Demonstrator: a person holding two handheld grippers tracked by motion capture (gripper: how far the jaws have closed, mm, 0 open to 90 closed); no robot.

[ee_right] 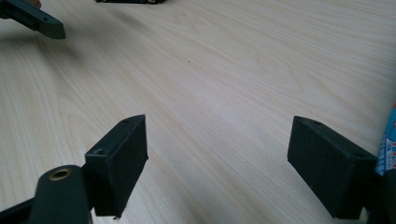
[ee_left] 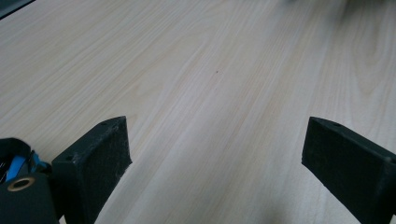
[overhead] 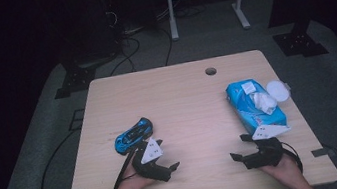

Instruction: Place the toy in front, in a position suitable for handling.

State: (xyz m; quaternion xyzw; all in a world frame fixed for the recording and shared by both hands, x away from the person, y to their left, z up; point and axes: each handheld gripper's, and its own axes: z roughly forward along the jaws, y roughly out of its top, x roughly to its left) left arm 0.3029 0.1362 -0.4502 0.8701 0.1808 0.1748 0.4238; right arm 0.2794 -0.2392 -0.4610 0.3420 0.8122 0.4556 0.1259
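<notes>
Nothing started yet. Left gripper sits just beside the blue toy car, fingers wide apart, empty. Right gripper rests near the blue wipes pack, fingers spread, empty. White lid lies by the pack on the counter. Pack print too small to read. Grasping and everything after it are left.

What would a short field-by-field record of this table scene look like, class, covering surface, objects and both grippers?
surface: light wooden table with a round hole near its far edge
left-side object: blue toy car, beside the left gripper
right-side object: blue wet-wipes pack, lid flipped open, a wipe sticking out
left gripper: open, nothing between the jaws
right gripper: open, nothing between the jaws, next to the pack
</notes>
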